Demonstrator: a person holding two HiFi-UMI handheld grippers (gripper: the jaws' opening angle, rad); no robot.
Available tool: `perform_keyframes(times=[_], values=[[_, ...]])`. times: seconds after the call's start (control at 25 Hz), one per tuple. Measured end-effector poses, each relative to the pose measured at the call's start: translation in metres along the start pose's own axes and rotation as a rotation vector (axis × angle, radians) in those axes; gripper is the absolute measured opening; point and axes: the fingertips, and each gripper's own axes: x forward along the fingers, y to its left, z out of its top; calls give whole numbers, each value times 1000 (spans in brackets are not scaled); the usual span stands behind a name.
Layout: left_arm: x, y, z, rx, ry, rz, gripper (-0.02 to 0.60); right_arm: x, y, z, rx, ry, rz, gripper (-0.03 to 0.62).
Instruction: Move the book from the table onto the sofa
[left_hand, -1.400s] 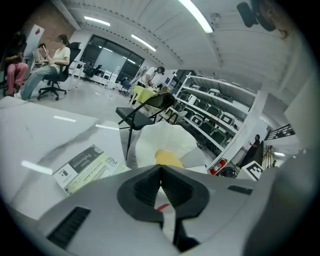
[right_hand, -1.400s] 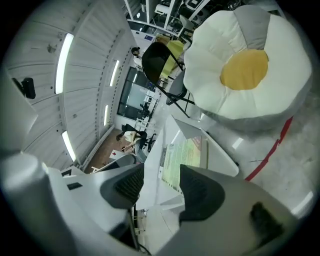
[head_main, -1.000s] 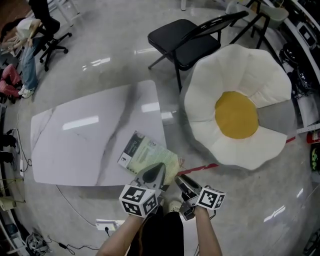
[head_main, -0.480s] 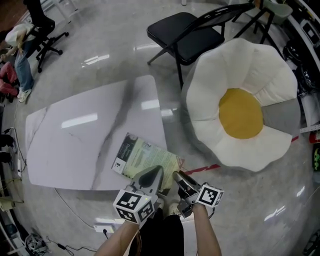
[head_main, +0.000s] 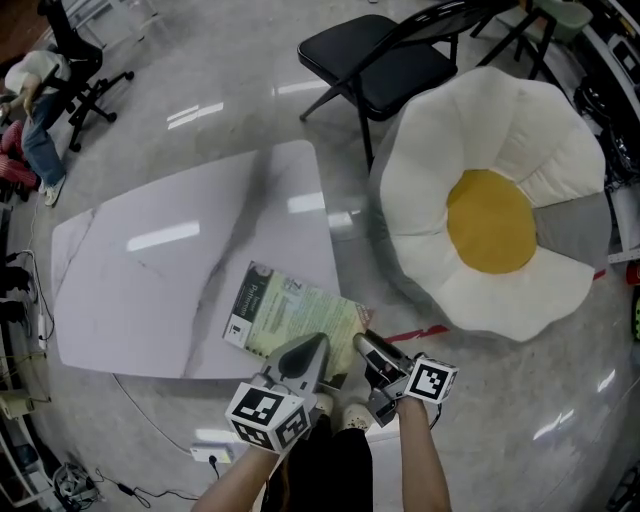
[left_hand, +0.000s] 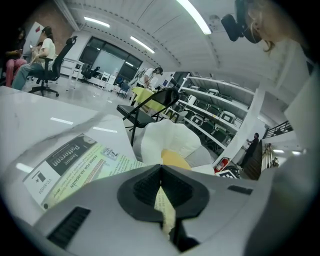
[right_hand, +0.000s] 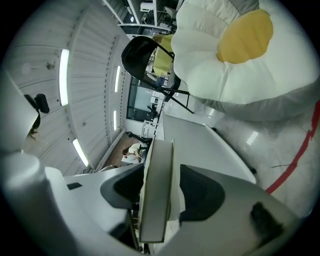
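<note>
Pale green book (head_main: 290, 315) in both grippers' fingers: dark band w/ white lettering, cream page edges. Grey left gripper (head_main: 305, 352) & right gripper (head_main: 366, 350), black pads, b/w square-marker cubes. Under fingers, table (head_main: 150, 260): white marble, grey veins. Beyond right fingers, sofa (head_main: 490, 220): white, yellow centre, grey patch. Red floor tape (head_main: 415, 333) beside right fingers.

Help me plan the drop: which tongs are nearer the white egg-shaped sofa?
Right. The right tongs clamp the green paperback book at its corner toward the white egg-shaped sofa; the left tongs clamp its near edge, farther away.
</note>
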Motion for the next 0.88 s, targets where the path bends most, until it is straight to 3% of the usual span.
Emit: perform_keyframes(times=[0.12, 0.4, 0.88], values=[[2, 5, -6, -7, 2, 7, 10, 15, 5, 8, -3, 3, 53, 230], [2, 10, -9, -21, 6, 13, 9, 25, 5, 12, 44, -26, 68, 195], [-6, -21, -5, -8, 19, -15, 9, -48, 0, 17, 182, -219, 28, 176]])
